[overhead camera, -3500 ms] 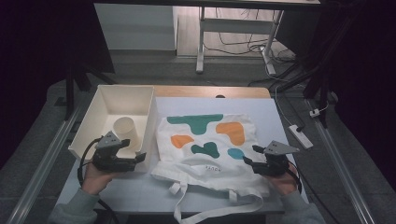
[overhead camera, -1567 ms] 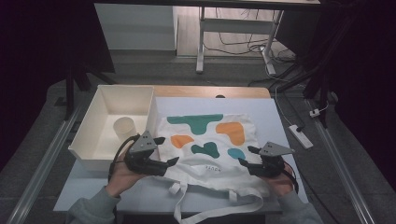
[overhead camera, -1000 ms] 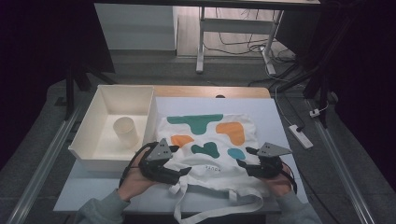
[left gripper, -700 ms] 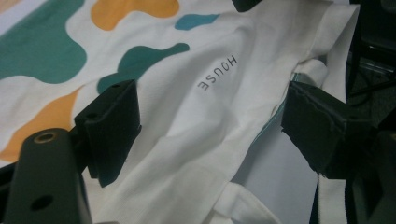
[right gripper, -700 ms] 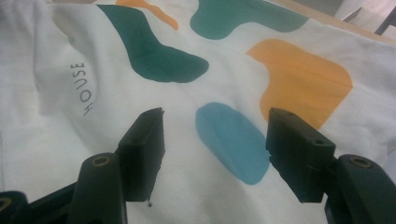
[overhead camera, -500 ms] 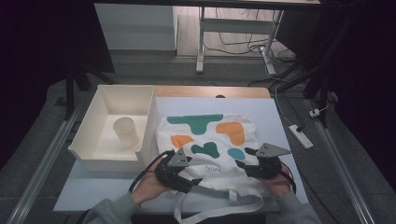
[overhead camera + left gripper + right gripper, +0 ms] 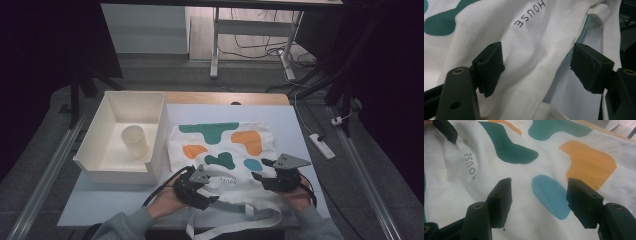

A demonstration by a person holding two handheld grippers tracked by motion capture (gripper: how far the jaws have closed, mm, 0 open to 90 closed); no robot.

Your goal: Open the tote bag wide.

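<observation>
Left gripper (image 7: 212, 192) jaws spread wide over tote bag (image 7: 225, 150), at its near hem by the HOUSE print (image 7: 531, 16), gripping nothing; right gripper (image 7: 260, 176) also open, above bag's blue patch (image 7: 550, 195); bag lies flat on table (image 7: 300, 130), handles (image 7: 235, 222) trailing off near edge; white bin (image 7: 95, 150) just left of bag, cup (image 7: 134, 141) upright inside.

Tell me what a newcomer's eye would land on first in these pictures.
The white tote bag with green, orange and blue blobs lies flat mid-table, its straps trailing toward the near edge. Both grippers sit over its near part, the left gripper and right gripper each with jaws open above the cloth. Left of the bag stands a cream bin holding a pale cup.
</observation>
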